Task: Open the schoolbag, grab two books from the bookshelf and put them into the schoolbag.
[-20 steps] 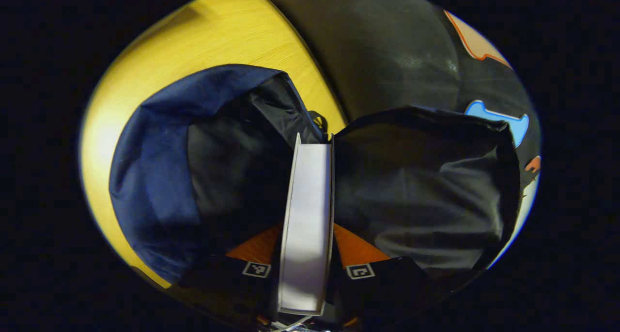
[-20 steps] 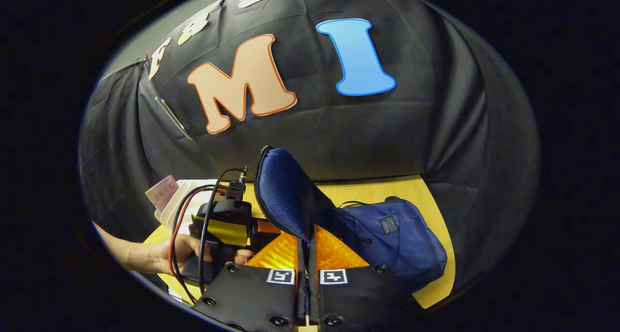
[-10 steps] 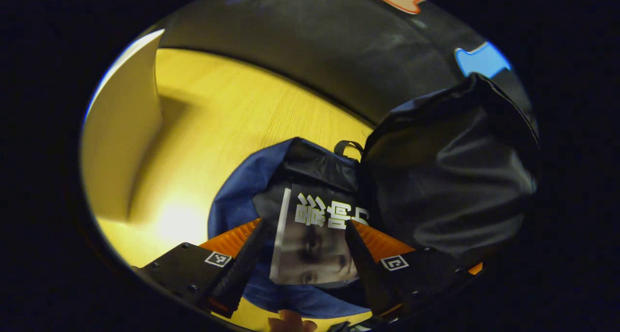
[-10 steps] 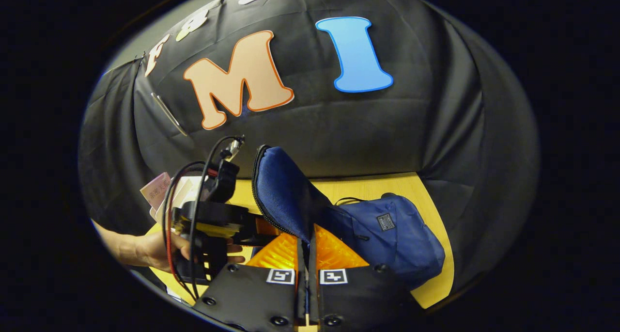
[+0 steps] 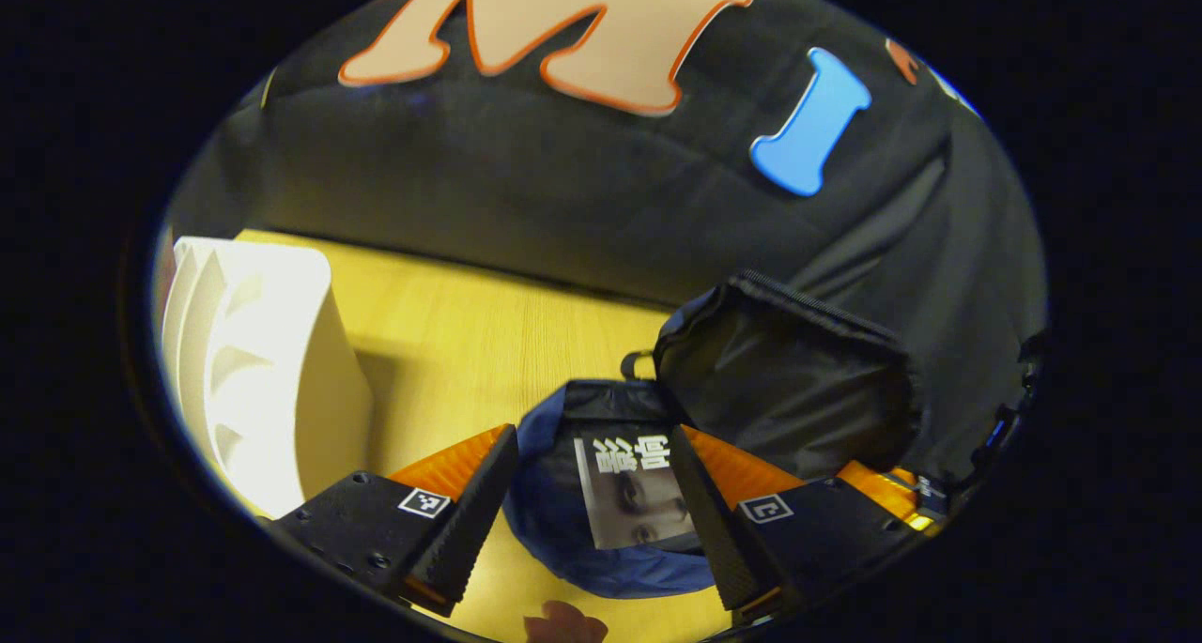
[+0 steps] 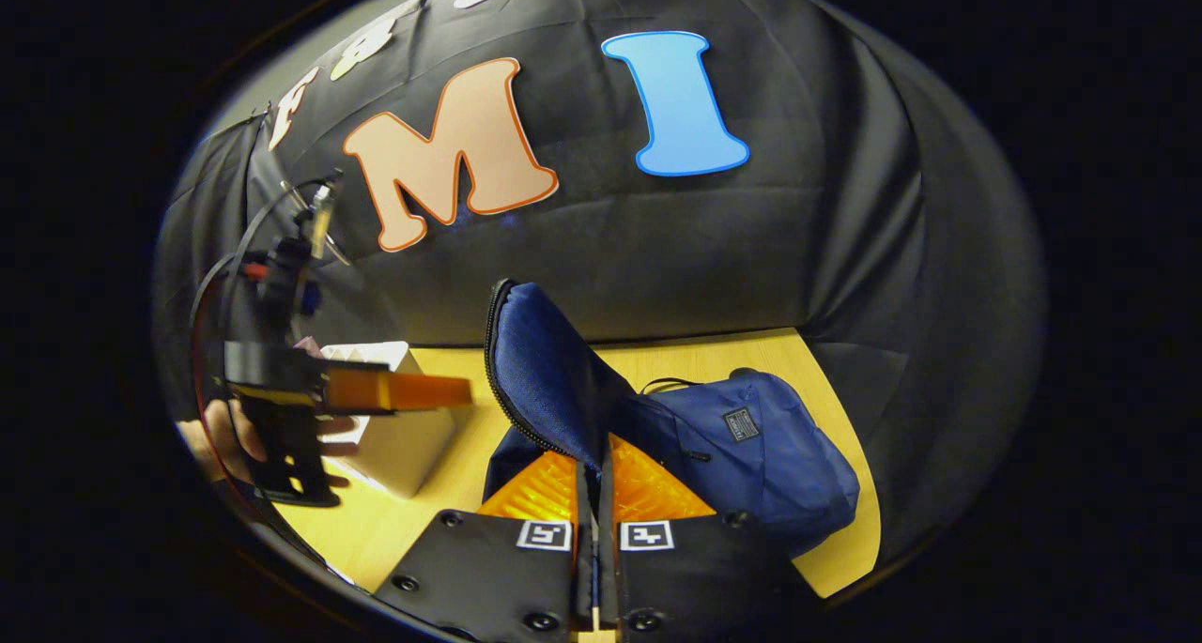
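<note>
Matt cloth schoolbag (image 6: 770, 455), wood-grain table (image 5: 470, 343), glossy book (image 5: 634, 493)

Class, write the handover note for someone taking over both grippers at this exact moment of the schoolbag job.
Left gripper: open, empty, hovering above the bag's mouth.
Right gripper: shut on the flap, holding it upright so the schoolbag stays open.
One book lies inside the bag, cover up.
The white bookshelf stands on the table beside the bag; what it still holds cannot be made out here.
Done: bag opened, at least one book in.
Left: confirm the count; if only one, fetch a second with the left gripper while the right holds the flap.
</note>
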The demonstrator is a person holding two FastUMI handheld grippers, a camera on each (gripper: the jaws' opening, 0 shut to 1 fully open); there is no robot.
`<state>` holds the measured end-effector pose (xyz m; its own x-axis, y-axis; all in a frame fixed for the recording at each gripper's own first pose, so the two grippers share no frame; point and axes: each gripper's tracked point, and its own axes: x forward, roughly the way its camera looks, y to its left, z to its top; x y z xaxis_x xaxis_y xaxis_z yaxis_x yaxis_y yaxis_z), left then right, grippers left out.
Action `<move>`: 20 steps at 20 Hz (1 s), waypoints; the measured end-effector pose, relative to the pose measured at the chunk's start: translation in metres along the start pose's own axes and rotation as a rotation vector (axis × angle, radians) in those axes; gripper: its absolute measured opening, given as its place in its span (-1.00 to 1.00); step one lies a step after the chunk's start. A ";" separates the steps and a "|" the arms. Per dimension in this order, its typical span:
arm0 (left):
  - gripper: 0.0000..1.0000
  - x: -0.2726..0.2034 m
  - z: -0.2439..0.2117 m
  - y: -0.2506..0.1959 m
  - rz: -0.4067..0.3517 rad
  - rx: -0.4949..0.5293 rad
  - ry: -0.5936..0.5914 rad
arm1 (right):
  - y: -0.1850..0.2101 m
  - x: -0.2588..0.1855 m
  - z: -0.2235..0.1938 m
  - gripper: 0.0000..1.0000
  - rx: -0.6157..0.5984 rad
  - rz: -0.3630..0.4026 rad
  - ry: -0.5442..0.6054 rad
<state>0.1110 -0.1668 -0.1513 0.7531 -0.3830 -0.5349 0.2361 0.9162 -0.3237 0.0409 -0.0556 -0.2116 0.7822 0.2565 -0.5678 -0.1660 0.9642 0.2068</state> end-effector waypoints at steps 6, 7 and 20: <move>0.89 -0.103 0.087 0.057 0.009 0.080 -0.197 | 0.001 -0.001 0.000 -0.90 -0.009 -0.025 0.002; 0.89 -0.116 0.093 0.078 0.032 0.089 -0.215 | 0.001 -0.001 0.000 -0.90 -0.015 -0.030 0.003; 0.87 -0.271 0.130 0.309 0.356 0.129 -0.281 | -0.007 0.003 0.009 -0.90 -0.015 -0.082 -0.015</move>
<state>0.0597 0.2356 -0.0051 0.9340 -0.0116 -0.3571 -0.0064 0.9988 -0.0493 0.0502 -0.0619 -0.2073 0.8025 0.1753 -0.5703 -0.1094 0.9829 0.1482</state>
